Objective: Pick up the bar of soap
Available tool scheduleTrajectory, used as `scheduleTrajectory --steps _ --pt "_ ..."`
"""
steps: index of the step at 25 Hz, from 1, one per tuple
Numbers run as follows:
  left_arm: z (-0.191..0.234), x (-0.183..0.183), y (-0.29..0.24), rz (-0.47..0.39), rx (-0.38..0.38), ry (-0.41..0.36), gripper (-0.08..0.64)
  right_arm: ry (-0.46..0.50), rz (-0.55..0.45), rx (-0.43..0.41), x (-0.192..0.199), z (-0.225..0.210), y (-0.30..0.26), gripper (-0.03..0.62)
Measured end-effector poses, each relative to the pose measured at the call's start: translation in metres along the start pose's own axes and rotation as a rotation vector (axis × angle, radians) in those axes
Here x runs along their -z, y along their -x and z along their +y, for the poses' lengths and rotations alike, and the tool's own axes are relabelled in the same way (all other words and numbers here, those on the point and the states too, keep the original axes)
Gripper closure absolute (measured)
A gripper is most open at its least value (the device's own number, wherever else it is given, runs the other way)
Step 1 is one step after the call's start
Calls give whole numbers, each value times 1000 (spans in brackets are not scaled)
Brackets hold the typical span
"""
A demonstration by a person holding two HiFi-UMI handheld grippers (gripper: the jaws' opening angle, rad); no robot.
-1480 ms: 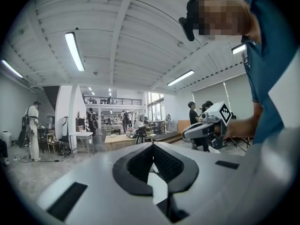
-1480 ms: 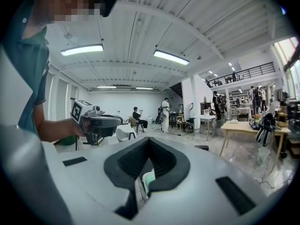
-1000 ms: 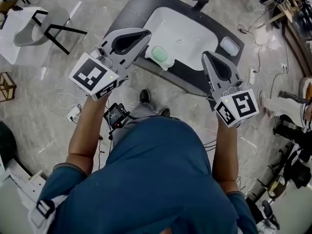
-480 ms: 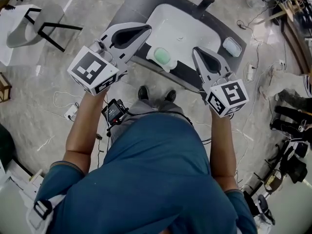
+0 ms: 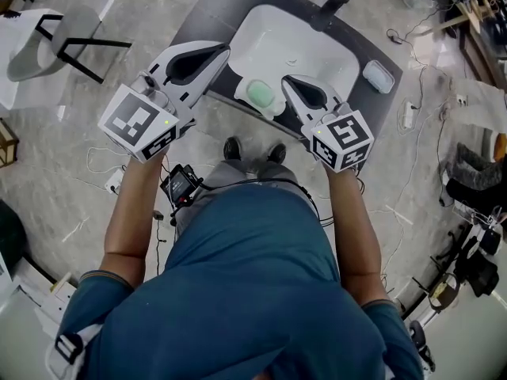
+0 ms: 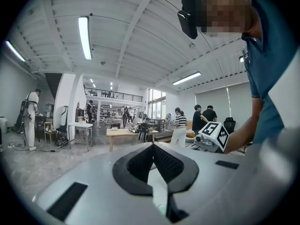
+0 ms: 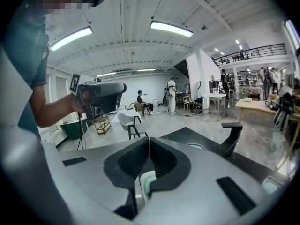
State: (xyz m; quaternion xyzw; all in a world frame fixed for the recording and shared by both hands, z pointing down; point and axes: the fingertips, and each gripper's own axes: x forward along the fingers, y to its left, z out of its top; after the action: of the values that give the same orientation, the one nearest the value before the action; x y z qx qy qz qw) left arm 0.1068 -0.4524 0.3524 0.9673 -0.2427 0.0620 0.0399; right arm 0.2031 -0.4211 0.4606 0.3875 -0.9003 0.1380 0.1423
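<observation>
Spotting bar of soap (image 5: 260, 93) in its white dish (image 5: 269, 108) at near edge of the sink (image 5: 309, 50). Holding right gripper (image 5: 287, 80) pressed together, empty, just right of it, and left gripper (image 5: 224, 50) likewise closed, further left.

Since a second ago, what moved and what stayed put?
The right gripper swung left toward the green soap, jaws shut and empty. The left gripper drifted slightly left, also shut. The soap stayed in its dish, untouched.
</observation>
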Motion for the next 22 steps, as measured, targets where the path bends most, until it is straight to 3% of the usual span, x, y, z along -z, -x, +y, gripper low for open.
scheduleTrajectory --steps 7,11,22 --pt "6 10 0 24 -14 17 558 -26 83 -59 42 -1 -32 572" --pt "12 18 1 38 -27 29 558 -38 143 -89 66 -1 -49 480" --pt "20 40 5 69 -38 70 558 12 343 -149 138 6 -85 329"
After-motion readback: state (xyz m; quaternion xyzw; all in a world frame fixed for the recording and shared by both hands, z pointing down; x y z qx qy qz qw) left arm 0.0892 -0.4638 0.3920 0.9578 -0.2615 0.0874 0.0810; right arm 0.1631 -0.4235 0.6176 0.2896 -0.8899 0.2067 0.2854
